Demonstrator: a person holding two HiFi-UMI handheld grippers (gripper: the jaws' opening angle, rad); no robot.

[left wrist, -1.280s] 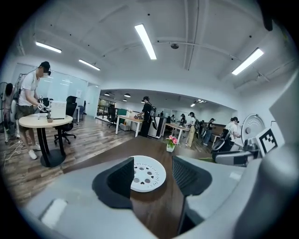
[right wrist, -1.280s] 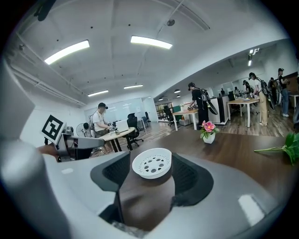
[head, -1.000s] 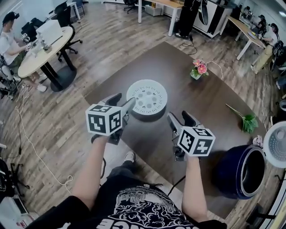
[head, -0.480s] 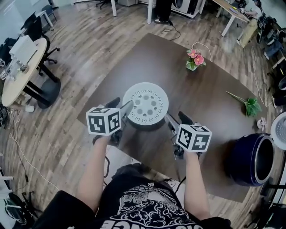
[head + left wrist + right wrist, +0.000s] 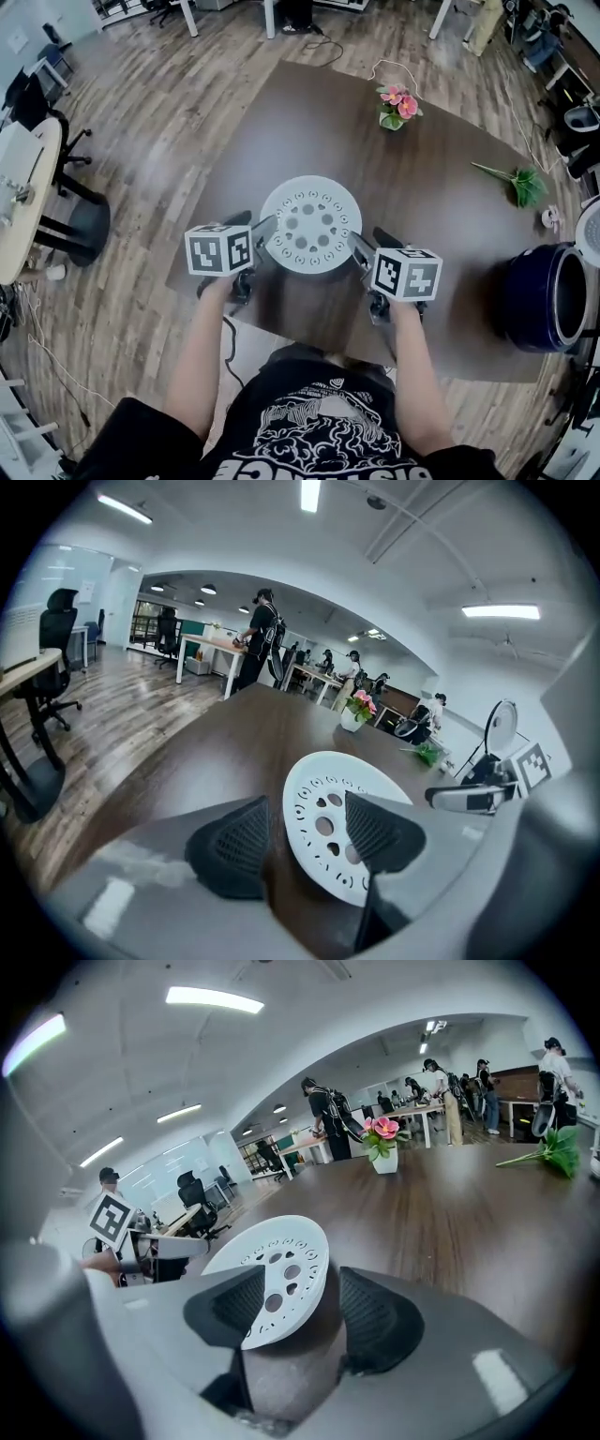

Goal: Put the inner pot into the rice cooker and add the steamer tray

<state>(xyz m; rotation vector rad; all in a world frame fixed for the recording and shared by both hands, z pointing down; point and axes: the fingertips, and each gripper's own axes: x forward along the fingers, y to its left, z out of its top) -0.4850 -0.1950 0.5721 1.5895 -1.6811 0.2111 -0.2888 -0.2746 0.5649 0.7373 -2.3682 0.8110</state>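
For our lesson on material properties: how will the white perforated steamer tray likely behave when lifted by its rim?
The steamer tray probably stays stiff: it holds a flat disc shape. Its thin edge and many holes suggest it is light. The smooth rim could be slippery, so it may tilt if gripped unevenly.

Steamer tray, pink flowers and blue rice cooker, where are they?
steamer tray (image 5: 310,225), head view, its holed top.
pink flowers (image 5: 396,98), head view, the blossoms.
blue rice cooker (image 5: 516,300), head view, outer wall.
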